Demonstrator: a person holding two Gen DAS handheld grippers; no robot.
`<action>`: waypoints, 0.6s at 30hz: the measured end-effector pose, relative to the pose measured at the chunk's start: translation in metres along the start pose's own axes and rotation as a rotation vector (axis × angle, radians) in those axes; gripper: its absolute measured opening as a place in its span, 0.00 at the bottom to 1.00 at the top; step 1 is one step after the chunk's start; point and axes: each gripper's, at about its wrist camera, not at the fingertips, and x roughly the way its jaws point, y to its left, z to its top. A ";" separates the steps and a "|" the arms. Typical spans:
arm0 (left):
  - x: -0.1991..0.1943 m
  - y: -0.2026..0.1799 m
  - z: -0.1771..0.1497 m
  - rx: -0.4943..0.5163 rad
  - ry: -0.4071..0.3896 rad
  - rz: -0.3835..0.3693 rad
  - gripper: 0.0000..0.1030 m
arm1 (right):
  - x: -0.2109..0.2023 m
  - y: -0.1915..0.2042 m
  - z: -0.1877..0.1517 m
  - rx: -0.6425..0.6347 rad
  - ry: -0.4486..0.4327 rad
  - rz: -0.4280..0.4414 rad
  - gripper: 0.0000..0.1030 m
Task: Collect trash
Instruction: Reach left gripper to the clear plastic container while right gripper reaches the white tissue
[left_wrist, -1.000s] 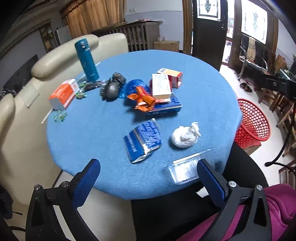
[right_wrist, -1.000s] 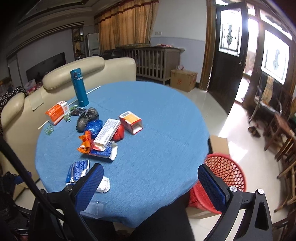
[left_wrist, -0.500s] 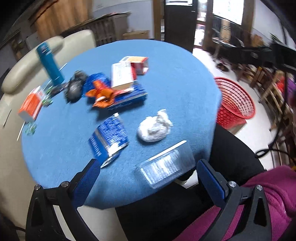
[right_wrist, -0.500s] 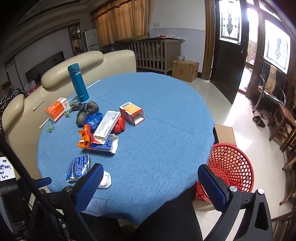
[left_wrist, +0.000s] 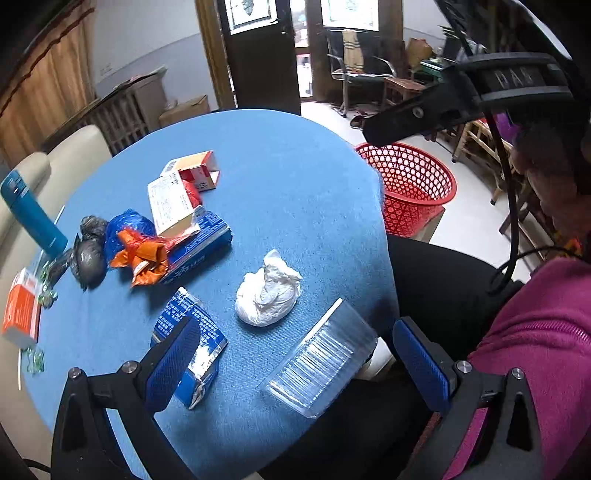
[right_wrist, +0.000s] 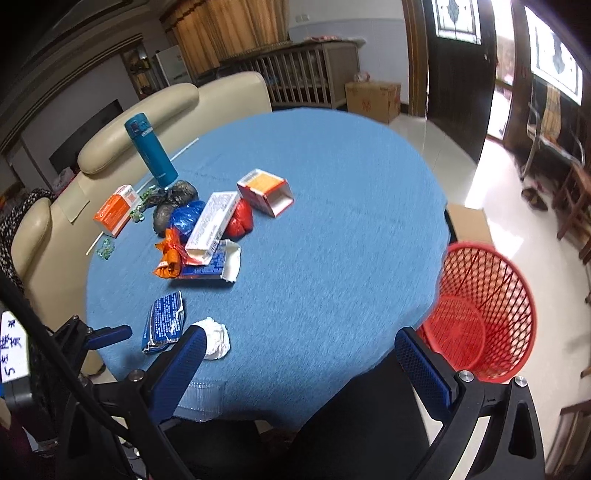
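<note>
Hovering over the near edge of the round blue table (left_wrist: 295, 177), the left gripper (left_wrist: 295, 369) is held with jaws spread wide and empty — the clear tray (left_wrist: 325, 365) lies between its fingers, untouched, overhanging the table edge. A white wad (left_wrist: 267, 293) sits just beyond it, a blue packet (left_wrist: 188, 347) to the left. Farther left, boxes (left_wrist: 173, 199) and crumpled bags (left_wrist: 122, 243) are heaped beside a teal flask (left_wrist: 31, 214). The right gripper (right_wrist: 303, 365) is likewise released, holding nothing. The red basket (right_wrist: 484, 314) stands on the floor, right of the table.
</note>
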 end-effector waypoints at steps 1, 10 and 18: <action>0.004 0.001 -0.003 0.001 0.003 -0.003 1.00 | 0.003 -0.002 0.000 0.011 0.010 0.003 0.99; 0.013 0.005 -0.022 -0.030 -0.008 0.017 0.97 | 0.014 0.006 -0.003 -0.008 0.034 0.004 0.99; 0.013 0.012 -0.038 -0.119 -0.020 -0.012 0.48 | 0.036 0.008 -0.001 0.025 0.097 0.093 0.81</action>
